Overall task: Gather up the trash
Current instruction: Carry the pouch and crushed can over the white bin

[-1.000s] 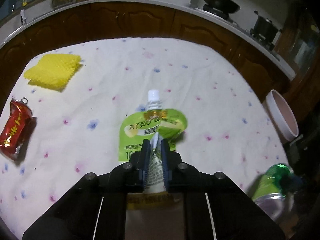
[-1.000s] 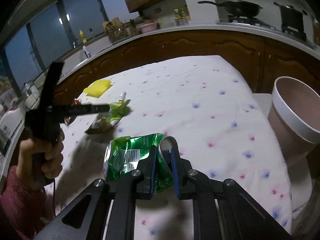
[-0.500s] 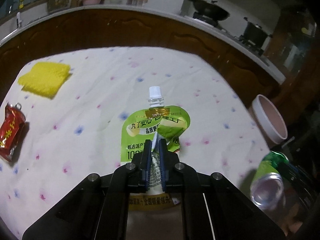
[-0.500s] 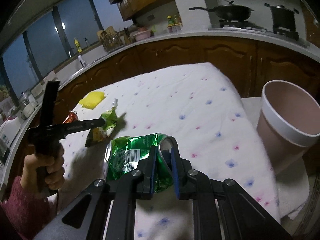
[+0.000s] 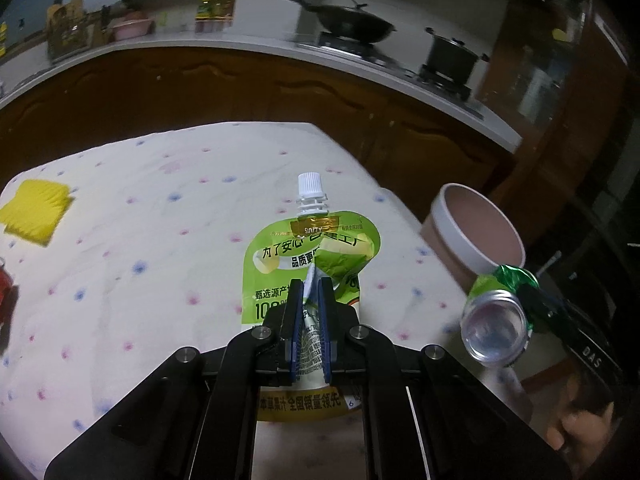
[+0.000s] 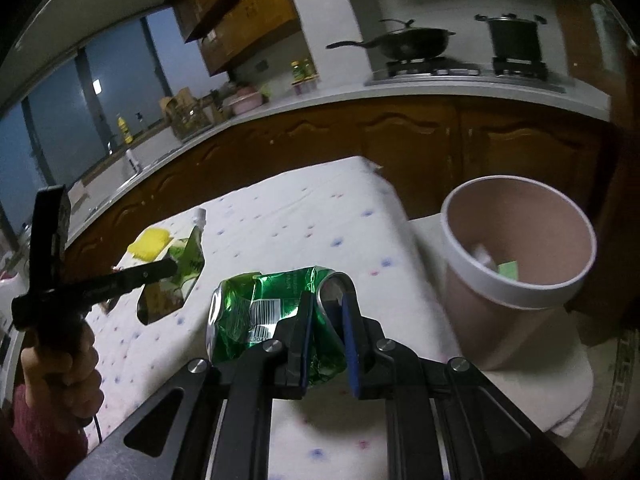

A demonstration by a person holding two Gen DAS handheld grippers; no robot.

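Green crushed aluminium can [image 6: 272, 312] clamped in right hand-held gripper [image 6: 326, 304]; pink round bin [image 6: 516, 276] just right, beyond tabletop [image 6: 320, 220] edge. Left hand-held gripper [image 5: 310, 292] pinches green spouted pouch [image 5: 308, 252].

We're seeing a glossy plastic pouch [image 5: 308, 256], a crushed can [image 6: 276, 312] gleaming as shiny green metal, soft matt cloth [image 5: 160, 240] covering the worktop, and dark varnished wood cabinets [image 5: 240, 92] behind.

Dim, fisheye-warped, slightly motion-blurred frames
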